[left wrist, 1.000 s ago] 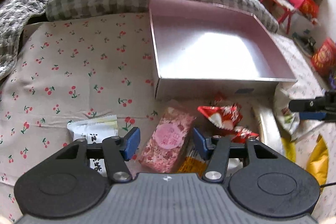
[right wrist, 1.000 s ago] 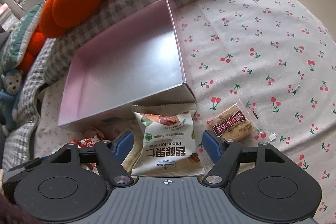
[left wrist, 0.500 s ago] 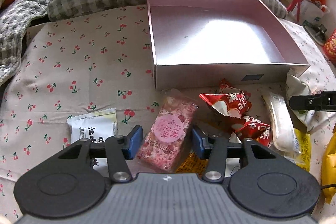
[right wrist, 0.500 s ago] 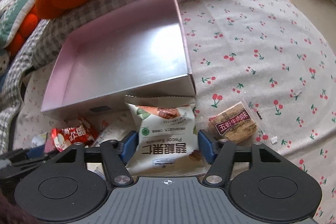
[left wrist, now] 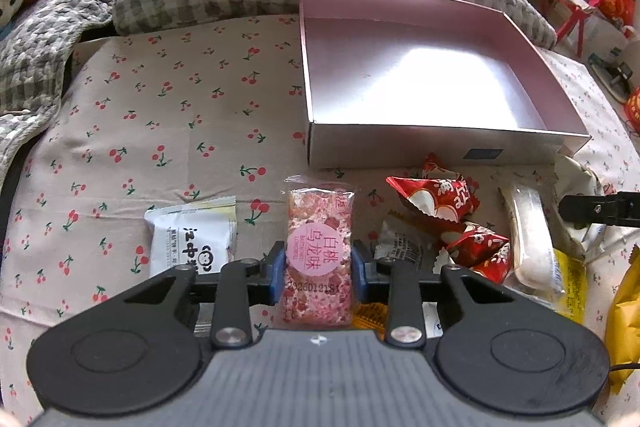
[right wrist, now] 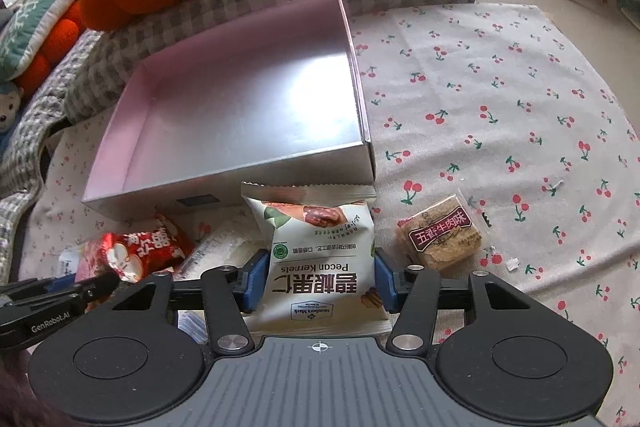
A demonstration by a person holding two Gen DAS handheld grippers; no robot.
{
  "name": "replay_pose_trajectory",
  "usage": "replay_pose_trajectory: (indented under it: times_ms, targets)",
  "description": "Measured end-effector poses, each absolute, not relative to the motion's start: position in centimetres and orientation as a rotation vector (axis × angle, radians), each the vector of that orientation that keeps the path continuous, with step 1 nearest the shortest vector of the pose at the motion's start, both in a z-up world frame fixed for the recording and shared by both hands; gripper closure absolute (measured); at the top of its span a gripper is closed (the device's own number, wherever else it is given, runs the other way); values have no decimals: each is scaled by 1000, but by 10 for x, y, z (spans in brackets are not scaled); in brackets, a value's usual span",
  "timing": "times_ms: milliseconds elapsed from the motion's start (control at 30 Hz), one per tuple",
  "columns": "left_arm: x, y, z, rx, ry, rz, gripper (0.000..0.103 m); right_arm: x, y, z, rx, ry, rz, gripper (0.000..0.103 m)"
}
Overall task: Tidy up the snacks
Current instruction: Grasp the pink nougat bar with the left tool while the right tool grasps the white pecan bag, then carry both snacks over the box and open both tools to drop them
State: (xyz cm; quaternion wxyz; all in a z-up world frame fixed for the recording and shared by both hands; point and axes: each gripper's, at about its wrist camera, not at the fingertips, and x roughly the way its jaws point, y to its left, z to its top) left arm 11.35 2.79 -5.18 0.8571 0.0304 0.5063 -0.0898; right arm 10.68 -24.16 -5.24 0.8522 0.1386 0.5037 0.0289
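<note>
Here both tongs had just closed: the left tongs point(left wrist: 319, 273) pinched the pink bar point(left wrist: 319, 259), the right tongs point(right wrist: 320, 283) the pecan packet point(right wrist: 320, 255), both beside the empty box point(right wrist: 248, 99); next, lifting each over its wall

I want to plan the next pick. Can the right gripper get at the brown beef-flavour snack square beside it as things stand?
Probably not yet: the right gripper has just been closing on the pecan kernel packet, so its jaws are full. The beef-flavour snack square lies uncovered on the cherry cloth, nothing on it.
</note>
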Motion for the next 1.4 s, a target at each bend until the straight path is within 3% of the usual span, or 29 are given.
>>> replay_pose_trajectory:
  times_ms: [1000,1400]
  targets:
    - [110,48,0,-115,917,-145,74,91,-247,2,383,909,130,50]
    - [132,16,3,-131,819,-148,74,113,-252,0,411,849,135,50]
